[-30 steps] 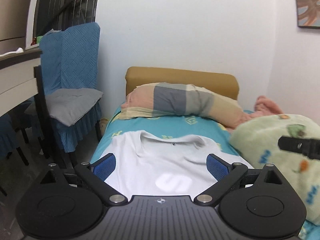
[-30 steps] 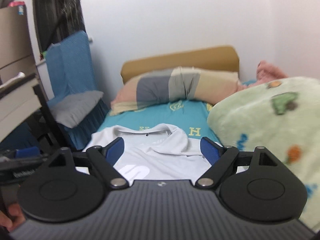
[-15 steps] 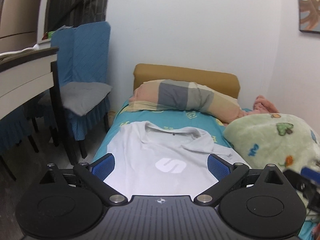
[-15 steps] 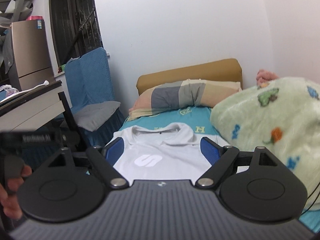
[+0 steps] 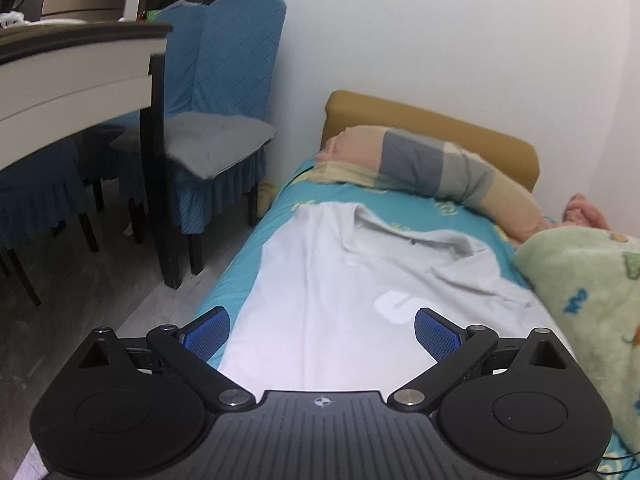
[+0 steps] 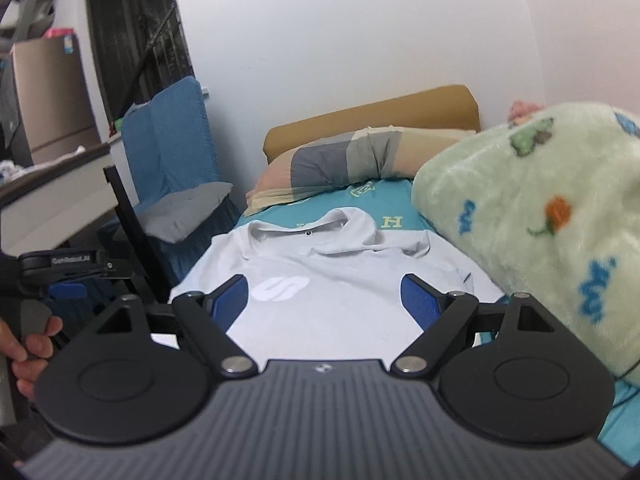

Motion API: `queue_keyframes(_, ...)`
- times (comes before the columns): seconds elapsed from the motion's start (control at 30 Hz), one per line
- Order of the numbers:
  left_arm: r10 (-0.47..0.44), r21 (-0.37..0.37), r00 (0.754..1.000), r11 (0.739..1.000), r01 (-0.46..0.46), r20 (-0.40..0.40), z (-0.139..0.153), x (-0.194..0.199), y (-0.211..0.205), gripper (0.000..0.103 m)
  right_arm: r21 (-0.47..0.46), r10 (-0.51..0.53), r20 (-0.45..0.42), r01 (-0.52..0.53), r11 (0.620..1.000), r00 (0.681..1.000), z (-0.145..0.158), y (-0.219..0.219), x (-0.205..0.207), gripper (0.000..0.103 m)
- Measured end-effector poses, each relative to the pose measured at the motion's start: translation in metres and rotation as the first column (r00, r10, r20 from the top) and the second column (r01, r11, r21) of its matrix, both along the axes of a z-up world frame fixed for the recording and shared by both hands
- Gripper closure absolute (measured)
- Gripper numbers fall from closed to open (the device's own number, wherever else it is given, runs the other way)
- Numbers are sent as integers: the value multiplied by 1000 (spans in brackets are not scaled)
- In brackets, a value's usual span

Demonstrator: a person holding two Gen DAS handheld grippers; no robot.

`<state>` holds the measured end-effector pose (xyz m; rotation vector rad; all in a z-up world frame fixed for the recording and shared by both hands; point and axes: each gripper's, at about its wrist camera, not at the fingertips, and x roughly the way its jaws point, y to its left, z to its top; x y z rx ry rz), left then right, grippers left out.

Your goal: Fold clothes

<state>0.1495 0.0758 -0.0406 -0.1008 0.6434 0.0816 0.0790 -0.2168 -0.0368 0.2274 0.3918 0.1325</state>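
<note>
Both of my left fingers (image 5: 208, 334) have blue pads and stand wide apart, with nothing held between them. From my left gripper (image 5: 323, 334) I look down at a white polo shirt (image 5: 340, 300). It lies flat on the bed (image 5: 240, 276), which has a teal sheet. The shirt's collar points to the striped pillow (image 5: 424, 168) by the tan headboard (image 5: 440, 120). A white logo (image 5: 396, 306) shows on the chest. A green fluffy blanket (image 5: 588, 288) lies just beside the shirt. A blue chair (image 5: 224, 80) with a grey cushion (image 5: 216, 144) stands near the bed, next to a worktop (image 5: 76, 68).

From my right gripper (image 6: 324, 300) I see the same shirt (image 6: 340, 280) below. My right fingers (image 6: 420, 300) are spread wide too and grip nothing. The blanket (image 6: 540, 220) is big here and touches the shirt's edge. Far to the side, my left hand (image 6: 32, 348) holds the other gripper (image 6: 68, 276).
</note>
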Motion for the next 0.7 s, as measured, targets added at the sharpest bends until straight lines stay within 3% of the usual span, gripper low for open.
queue_keyframes(0.13,19,27,998,999,-18,-52,-18,13,10,3,-81,-2,37,5,997,999,-12,2,4,18)
queue_keyframes(0.27,49,48,994,998,-44,-102,-35,27,21,3,-29,-16,-16,15,999,1000,-25,-6,13,18)
queue_keyframes(0.37,130,5,986,991,-130,-104,-38,47,45,3,35,-40,-38,41,999,998,-30,-13,17,18)
queue_keyframes(0.57,174,-148,977,970,-192,-123,-63,88,80,9,5,-105,-33,105,994,994,-47,-15,27,18)
queue_keyframes(0.7,206,-158,974,963,-219,-95,-83,116,80,10,3,-124,-54,125,992,991,-58,-17,40,18)
